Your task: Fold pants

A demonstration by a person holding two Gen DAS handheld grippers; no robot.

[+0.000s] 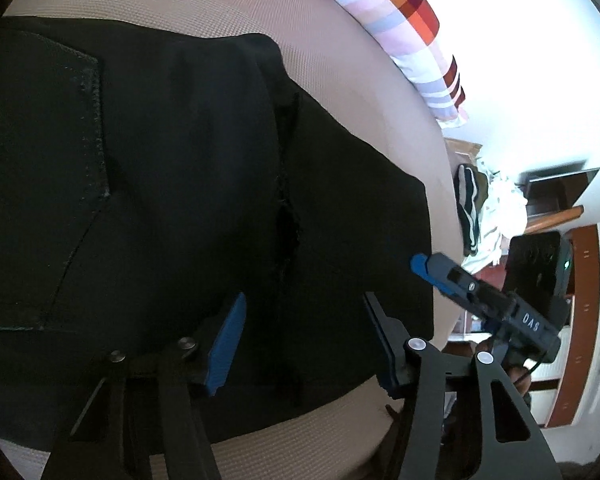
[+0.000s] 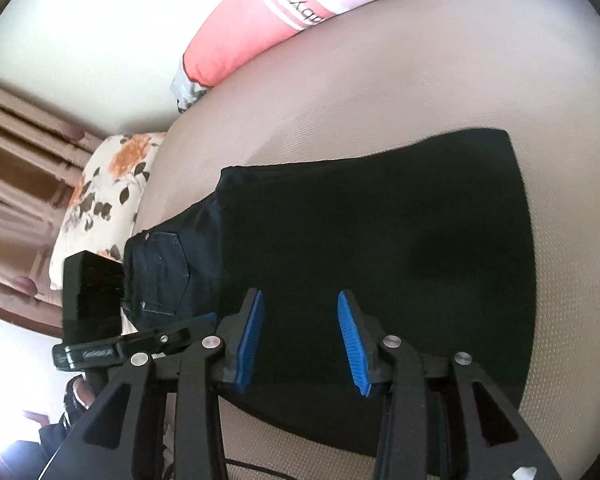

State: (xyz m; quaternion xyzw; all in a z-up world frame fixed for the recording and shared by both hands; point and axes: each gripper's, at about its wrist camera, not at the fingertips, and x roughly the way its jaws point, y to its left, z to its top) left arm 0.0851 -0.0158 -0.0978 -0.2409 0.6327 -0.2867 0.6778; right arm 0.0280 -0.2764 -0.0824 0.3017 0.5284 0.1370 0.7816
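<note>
Dark pants (image 1: 180, 200) lie flat on the beige bed (image 1: 340, 60), seen from the left wrist. The left gripper (image 1: 304, 344) hovers over the near edge with jaws wide and holding nothing. The right gripper (image 1: 440, 272) reaches in at the pants' right edge; from here I cannot tell how its jaws stand. A striped pillow (image 1: 400, 20) lies beyond, well apart.

From the right wrist, the pants (image 2: 380, 240) appear partly folded, pocket end to the left. The right gripper (image 2: 300, 340) hangs over the near edge, jaws wide and empty. A floral pillow (image 2: 108, 184) and a pink pillow (image 2: 240, 40) sit clear of the work. Likely risk: pinching only the top layer, so the fold slips or skews.
</note>
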